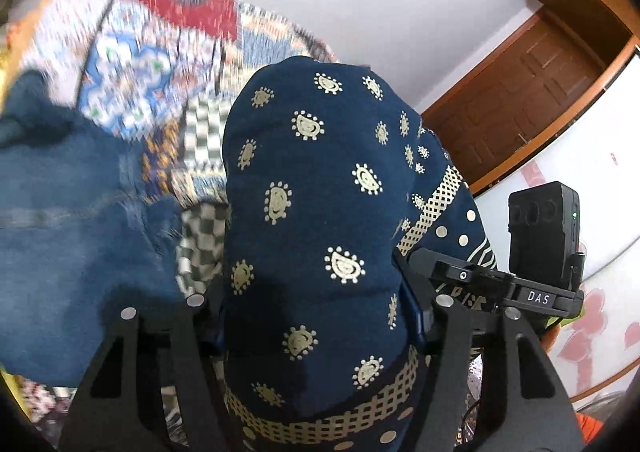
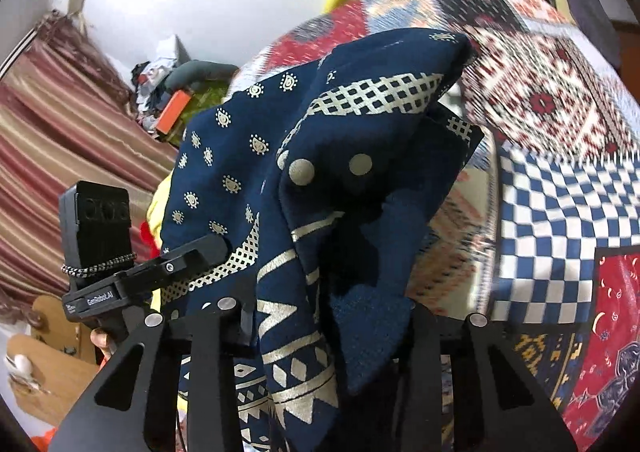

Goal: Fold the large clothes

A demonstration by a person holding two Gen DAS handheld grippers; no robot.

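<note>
Both grippers tilted downward, each clamped on one navy printed garment [image 1: 316,211] bunched between its jaws. The left gripper [image 1: 316,316] pinched a rounded fold; the right gripper [image 2: 324,316] gripped the patterned border, fingertips buried in cloth. Beyond lay one patchwork bedspread [image 2: 552,99], blurred, with a denim piece [image 1: 68,211] on the left.
</note>
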